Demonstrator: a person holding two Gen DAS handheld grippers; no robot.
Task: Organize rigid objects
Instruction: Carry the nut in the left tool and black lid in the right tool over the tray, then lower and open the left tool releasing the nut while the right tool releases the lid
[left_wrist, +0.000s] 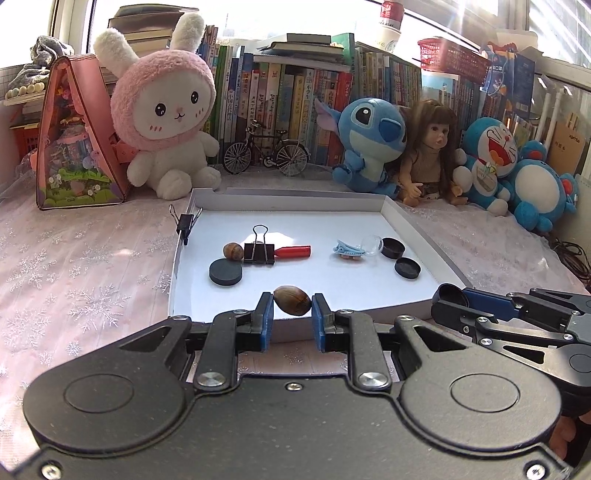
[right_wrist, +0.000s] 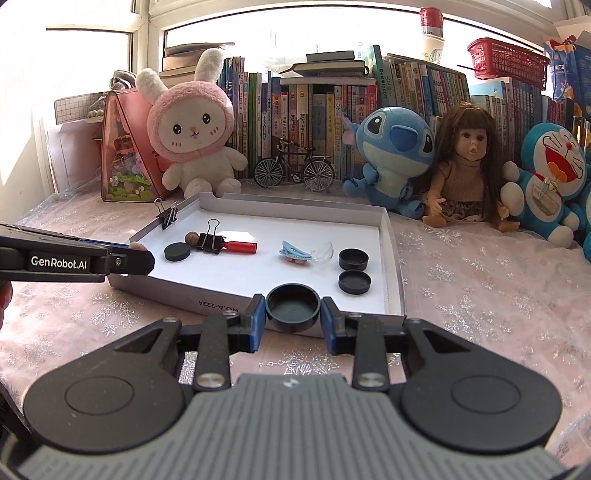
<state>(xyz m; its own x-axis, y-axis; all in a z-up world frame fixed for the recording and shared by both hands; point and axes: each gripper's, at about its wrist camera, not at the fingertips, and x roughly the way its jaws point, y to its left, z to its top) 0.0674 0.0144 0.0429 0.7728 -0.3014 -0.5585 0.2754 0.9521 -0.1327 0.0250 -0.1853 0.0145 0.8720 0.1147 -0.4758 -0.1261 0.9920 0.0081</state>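
Two pieces are in my claws at the near edge of the white tray (left_wrist: 406, 210): my left gripper (left_wrist: 292, 304) clamps a brown nut (left_wrist: 291, 300), my right gripper (right_wrist: 293, 308) clamps a black cap (right_wrist: 293, 306). Sorting seems unfinished; the clips, nut, disc and caps farther in lie only loosely grouped.

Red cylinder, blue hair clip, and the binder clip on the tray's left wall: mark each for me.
red cylinder (left_wrist: 294, 251), left wrist view, middle of its side.
blue hair clip (right_wrist: 294, 252), right wrist view, top of its body.
binder clip on the tray wall (right_wrist: 168, 217), right wrist view, its black body.
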